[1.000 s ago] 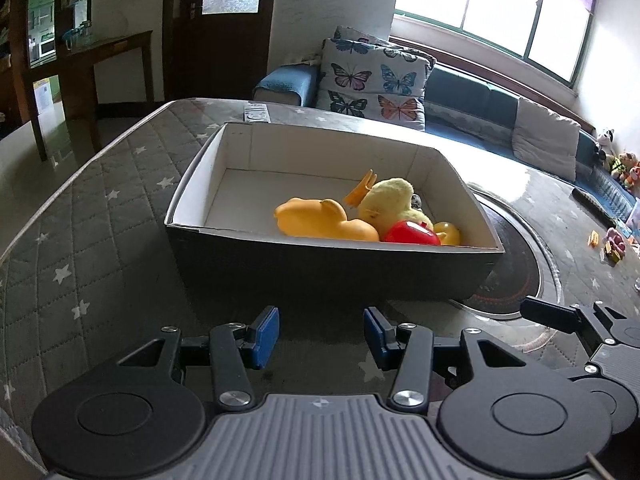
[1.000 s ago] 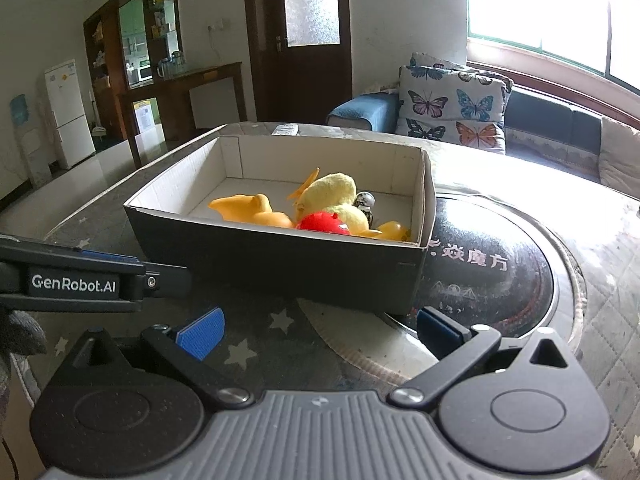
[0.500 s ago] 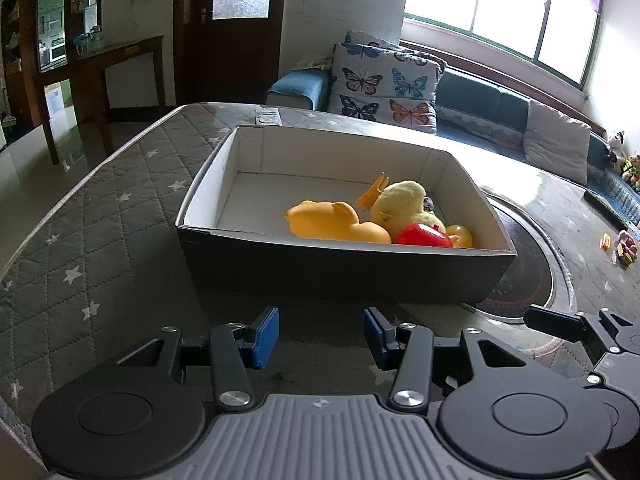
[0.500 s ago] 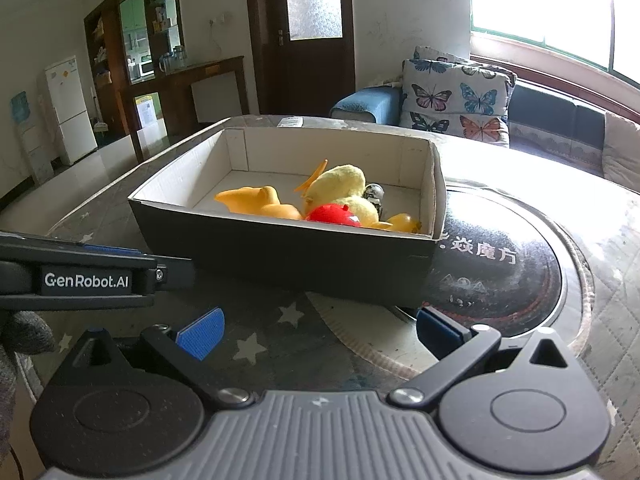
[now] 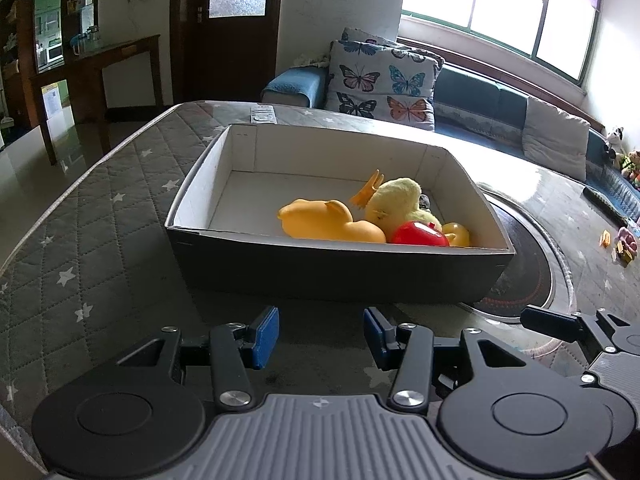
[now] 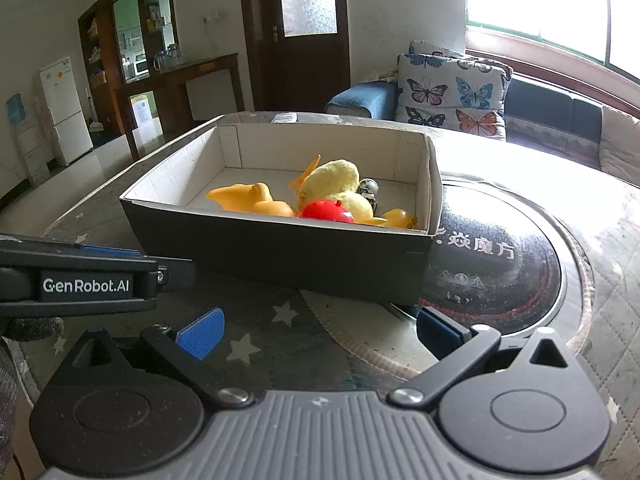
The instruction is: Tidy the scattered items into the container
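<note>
A: Left to right, quick. Left gripper [image 5: 319,332]?
B: Low over the quilted star-print table cover [image 5: 88,216], just short of the box's near wall. Blue pads [image 5: 264,334] a moderate gap apart, nothing between them.
A: Container?
B: Dark cardboard box [image 5: 340,272], white inside, sitting on the table; its right end overlaps the round black cooktop [image 5: 524,264] set into the table.
A: Contents, left first?
B: Left half of the box floor bare. Then an orange rubber duck [image 5: 324,222] on its side, a yellow plush chick [image 5: 396,204] behind and touching it, a red round toy [image 5: 418,236] against the near wall, and a small yellow toy [image 5: 458,234] just right of that. Something small and grey behind the chick [image 6: 368,188], can't tell what.
A: Right gripper [image 6: 320,330]?
B: Also low near the table, in front of the box's right part. Jaws spread wide, empty. The left gripper's body pokes in at its left edge.
A: Far right?
B: A few small toys [image 5: 622,242] loose on the table, well apart from the box.
</note>
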`<state>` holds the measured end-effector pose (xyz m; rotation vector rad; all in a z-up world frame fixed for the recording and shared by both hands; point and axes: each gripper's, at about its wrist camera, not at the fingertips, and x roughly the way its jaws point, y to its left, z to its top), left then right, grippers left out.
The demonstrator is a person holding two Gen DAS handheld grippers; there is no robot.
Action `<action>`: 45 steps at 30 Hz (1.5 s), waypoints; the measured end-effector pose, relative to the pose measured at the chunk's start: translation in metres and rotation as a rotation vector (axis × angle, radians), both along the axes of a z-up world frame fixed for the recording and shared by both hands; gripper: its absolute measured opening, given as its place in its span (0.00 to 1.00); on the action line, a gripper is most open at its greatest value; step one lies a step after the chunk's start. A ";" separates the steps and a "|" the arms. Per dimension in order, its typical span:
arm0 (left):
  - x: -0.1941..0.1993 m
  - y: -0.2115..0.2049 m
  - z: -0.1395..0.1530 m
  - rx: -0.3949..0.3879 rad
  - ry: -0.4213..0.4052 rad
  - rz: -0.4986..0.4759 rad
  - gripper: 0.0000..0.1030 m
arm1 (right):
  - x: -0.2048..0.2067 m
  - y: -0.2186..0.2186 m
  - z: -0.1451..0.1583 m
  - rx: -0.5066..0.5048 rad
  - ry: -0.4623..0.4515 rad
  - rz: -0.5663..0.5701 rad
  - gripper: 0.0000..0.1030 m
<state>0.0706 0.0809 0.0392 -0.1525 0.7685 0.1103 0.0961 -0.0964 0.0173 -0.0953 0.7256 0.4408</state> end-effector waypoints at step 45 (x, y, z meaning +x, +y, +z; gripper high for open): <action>0.031 0.017 -0.005 -0.025 0.002 0.022 0.46 | 0.029 0.018 -0.009 -0.016 0.041 -0.004 1.00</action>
